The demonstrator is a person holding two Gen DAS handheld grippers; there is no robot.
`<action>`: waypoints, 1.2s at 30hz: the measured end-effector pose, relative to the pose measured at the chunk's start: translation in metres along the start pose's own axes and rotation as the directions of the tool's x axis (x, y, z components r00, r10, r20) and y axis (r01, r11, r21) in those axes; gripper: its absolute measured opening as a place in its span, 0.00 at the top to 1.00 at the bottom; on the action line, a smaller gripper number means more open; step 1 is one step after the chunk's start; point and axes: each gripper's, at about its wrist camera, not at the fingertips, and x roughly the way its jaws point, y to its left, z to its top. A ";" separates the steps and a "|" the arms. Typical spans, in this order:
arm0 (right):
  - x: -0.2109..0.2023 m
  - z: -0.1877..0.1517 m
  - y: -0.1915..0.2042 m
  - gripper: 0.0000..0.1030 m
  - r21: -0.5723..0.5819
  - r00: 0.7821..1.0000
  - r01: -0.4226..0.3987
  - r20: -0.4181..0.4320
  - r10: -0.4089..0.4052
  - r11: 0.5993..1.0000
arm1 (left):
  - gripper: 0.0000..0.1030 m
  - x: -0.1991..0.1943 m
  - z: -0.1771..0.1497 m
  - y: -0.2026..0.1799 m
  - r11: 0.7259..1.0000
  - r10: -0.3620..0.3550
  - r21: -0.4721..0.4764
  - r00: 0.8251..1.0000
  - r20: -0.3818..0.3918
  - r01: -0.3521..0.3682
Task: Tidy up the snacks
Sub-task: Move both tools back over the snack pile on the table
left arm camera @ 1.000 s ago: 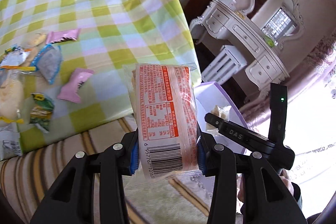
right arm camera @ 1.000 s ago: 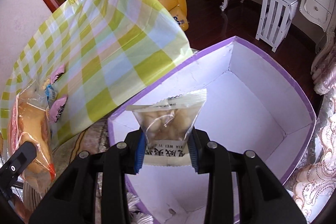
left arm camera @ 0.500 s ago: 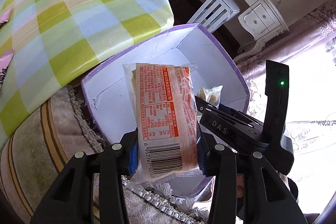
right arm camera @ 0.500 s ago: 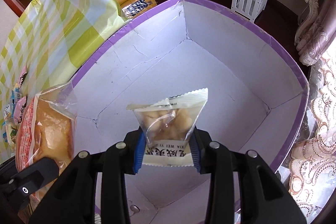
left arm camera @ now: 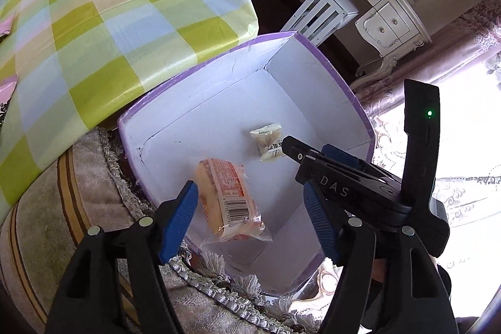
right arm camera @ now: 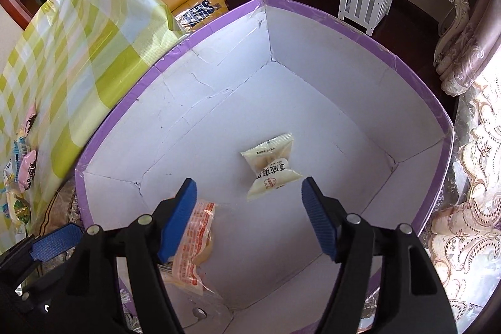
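Now the purple-rimmed white box (right arm camera: 416,102) sits just beside the checked desk (left arm camera: 94,30); inside the box, an orange-labelled bread pack (left arm camera: 230,197) lies near its left wall and a small pale snack packet (right arm camera: 271,166) mid-floor. Above the box, left claw (left arm camera: 250,208) and right claw (right arm camera: 249,208) are both opening, gripping nothing

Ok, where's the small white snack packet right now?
In both wrist views the small white snack packet lies on the floor of the purple-rimmed box, right of the orange-labelled bread pack.
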 end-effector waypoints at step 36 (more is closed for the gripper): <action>-0.055 -0.033 0.185 0.25 -0.321 0.974 -0.209 0.012 0.224 0.924 | 0.32 -0.198 -0.126 0.185 0.851 0.407 -0.475 0.852 0.329 -0.223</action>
